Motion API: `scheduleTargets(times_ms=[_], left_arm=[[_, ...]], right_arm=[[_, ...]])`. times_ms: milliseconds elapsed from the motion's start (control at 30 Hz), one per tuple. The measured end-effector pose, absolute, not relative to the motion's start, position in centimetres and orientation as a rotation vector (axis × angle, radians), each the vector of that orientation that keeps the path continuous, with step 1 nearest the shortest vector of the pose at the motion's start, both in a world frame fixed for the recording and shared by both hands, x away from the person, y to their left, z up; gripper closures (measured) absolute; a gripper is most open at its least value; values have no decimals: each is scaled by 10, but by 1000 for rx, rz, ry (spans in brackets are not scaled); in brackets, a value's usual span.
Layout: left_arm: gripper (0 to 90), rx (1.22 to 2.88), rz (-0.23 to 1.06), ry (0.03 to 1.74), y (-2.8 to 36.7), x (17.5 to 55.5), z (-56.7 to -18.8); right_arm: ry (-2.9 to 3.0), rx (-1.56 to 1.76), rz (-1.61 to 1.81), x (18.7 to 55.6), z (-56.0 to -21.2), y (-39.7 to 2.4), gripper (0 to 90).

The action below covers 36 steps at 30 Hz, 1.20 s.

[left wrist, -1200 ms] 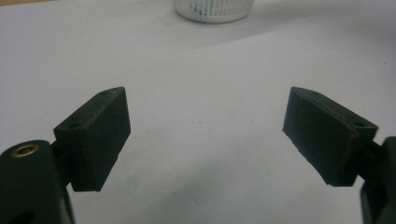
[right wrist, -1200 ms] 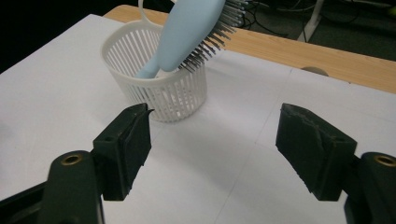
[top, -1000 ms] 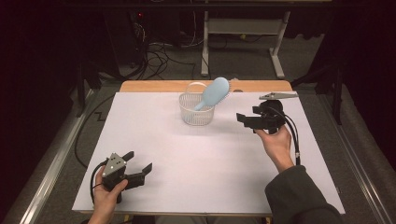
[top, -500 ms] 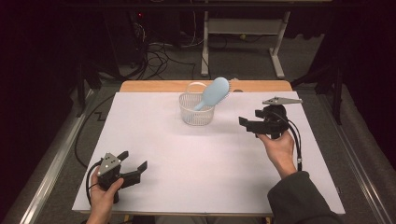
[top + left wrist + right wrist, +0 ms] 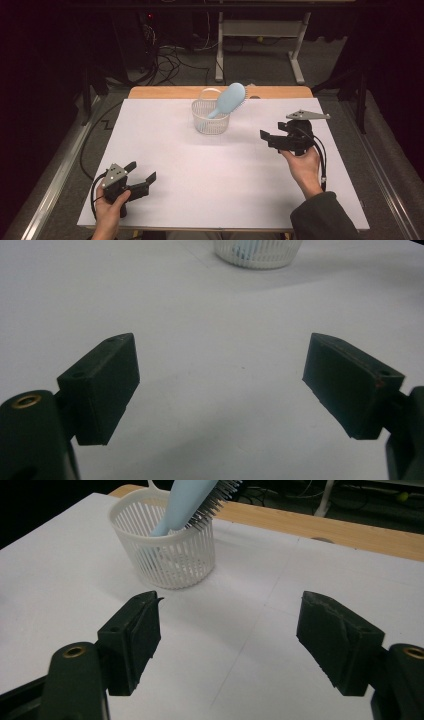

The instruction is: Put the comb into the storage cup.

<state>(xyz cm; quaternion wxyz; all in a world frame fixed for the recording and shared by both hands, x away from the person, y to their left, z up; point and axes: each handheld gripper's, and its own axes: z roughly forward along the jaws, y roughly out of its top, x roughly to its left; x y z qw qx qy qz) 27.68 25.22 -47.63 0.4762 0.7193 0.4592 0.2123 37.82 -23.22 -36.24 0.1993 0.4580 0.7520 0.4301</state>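
**Op:** Note: hairbrush point(image 5: 227, 100) stands handle-down in the white basket point(image 5: 210, 122) at the far middle of the white sheet point(image 5: 200, 165), head leaning out over the rim toward the far right. Right gripper point(image 5: 265, 135) hangs above the sheet to the basket's right, apart from it, jaws pointed at it. I read them as spread wide with nothing between.

**Obs:** And the left?

**Op:** Left gripper point(image 5: 142, 177) sits low at the near left corner, well apart from the basket. Jaws wide, empty.

**Obs:** Step in hand?

**Op:** My judgement: the brush is in the basket and neither tool has it, so either a reach for it is starting or it has just been set there. I cannot tell which. If it is a reach, the right tool must close the gap and line its jaws across the brush's light blue back or handle above the rim, without knocking the basket, which looks light enough to tip.

**Obs:** Differences between views?

**Op:** The right gripper view shows the bristles point(image 5: 212, 502) resting against the rim and the handle's lower end through the slats. The high view gives both hands' spacing. The left gripper view catches just the basket's base point(image 5: 257, 252) at its top edge, beyond bare sheet.
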Motion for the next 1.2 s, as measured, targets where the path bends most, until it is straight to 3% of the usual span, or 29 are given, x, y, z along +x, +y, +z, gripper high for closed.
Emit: scheduleTargets(times_ms=[1200], left_arm=[[157,1783,531,1110,249,277,-478]], right_arm=[[2041,1316,1201,347,-367,-282,250]])
